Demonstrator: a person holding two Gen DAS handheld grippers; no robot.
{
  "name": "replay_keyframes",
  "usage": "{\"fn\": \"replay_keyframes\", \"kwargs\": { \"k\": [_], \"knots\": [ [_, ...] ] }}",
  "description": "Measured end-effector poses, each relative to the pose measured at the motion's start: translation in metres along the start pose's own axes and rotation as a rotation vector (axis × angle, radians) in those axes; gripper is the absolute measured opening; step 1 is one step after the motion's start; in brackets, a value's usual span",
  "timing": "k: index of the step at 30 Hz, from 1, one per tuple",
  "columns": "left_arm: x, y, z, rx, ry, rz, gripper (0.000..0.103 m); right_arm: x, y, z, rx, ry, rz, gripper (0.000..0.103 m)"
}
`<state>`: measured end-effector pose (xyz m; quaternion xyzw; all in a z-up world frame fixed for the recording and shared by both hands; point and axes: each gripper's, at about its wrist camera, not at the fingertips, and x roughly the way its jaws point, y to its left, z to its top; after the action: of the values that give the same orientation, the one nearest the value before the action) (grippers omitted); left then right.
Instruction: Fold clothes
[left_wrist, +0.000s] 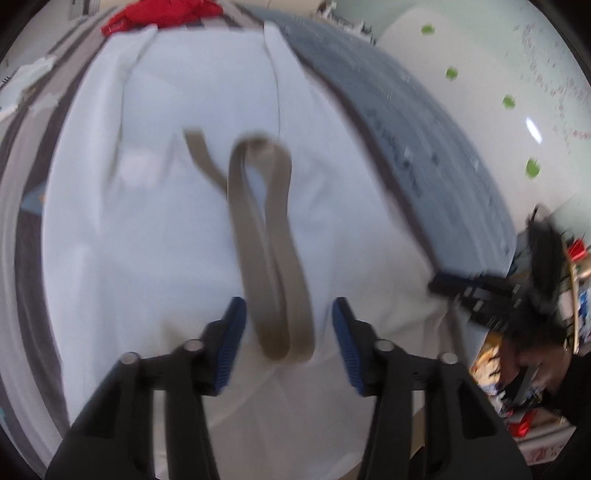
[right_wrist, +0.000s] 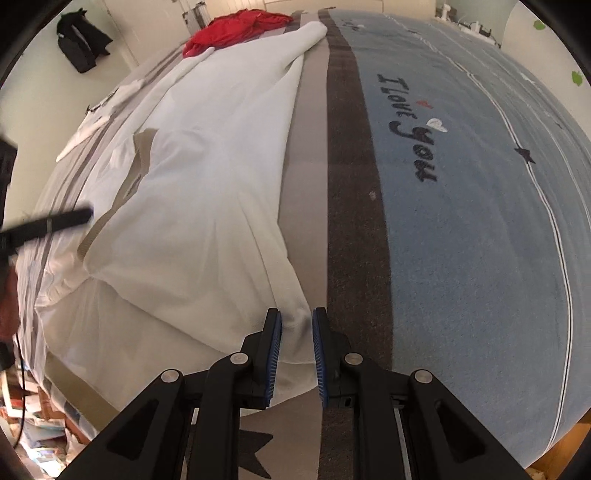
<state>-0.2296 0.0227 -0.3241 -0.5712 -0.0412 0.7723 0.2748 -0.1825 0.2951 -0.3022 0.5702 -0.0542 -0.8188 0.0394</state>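
Left gripper (left_wrist: 288, 347) open, tan strap (left_wrist: 271, 258) loose between jaws; right gripper (right_wrist: 296, 356) jaws part-open around white garment (right_wrist: 207, 206) edge, grip unclear, fold could slip

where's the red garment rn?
Far end of the bed: the red garment lies top-left in the right wrist view, just beyond the white garment; also top-left in left wrist view.

Two grippers: the left gripper (left_wrist: 288, 325) and the right gripper (right_wrist: 296, 354), each with two blue pads. One white garment (right_wrist: 207, 192) with tan trim, one red garment (right_wrist: 236, 31), one blue bedspread (right_wrist: 461, 221) with at least one black star (right_wrist: 524, 155), and one black bag (right_wrist: 79, 40) against the wall. Four green dots (left_wrist: 451, 73) on the whiteboard in the left wrist view.
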Motion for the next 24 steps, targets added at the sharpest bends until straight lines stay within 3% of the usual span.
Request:
{"fn": "replay_keyframes", "kwargs": {
  "k": [2, 10, 14, 18, 24],
  "knots": [
    [0.007, 0.0, -0.01, 0.012, 0.024, 0.034, 0.026, 0.004, 0.0, 0.0, 0.014, 0.008, 0.006, 0.025],
    [-0.007, -0.002, -0.023, -0.014, 0.007, 0.029, 0.026, 0.01, 0.008, -0.023, -0.014, 0.075, 0.016, 0.025],
    [-0.021, -0.001, -0.006, -0.028, -0.029, 0.009, 0.026, 0.007, 0.011, -0.026, -0.012, 0.095, 0.003, 0.025],
    [-0.044, 0.004, 0.016, -0.031, -0.113, 0.01, 0.026, -0.013, 0.014, -0.014, -0.022, 0.076, -0.002, 0.025],
    [-0.023, 0.01, 0.084, -0.015, -0.19, 0.082, 0.026, -0.041, 0.005, 0.034, -0.003, -0.062, 0.029, 0.025]
  ]
}}
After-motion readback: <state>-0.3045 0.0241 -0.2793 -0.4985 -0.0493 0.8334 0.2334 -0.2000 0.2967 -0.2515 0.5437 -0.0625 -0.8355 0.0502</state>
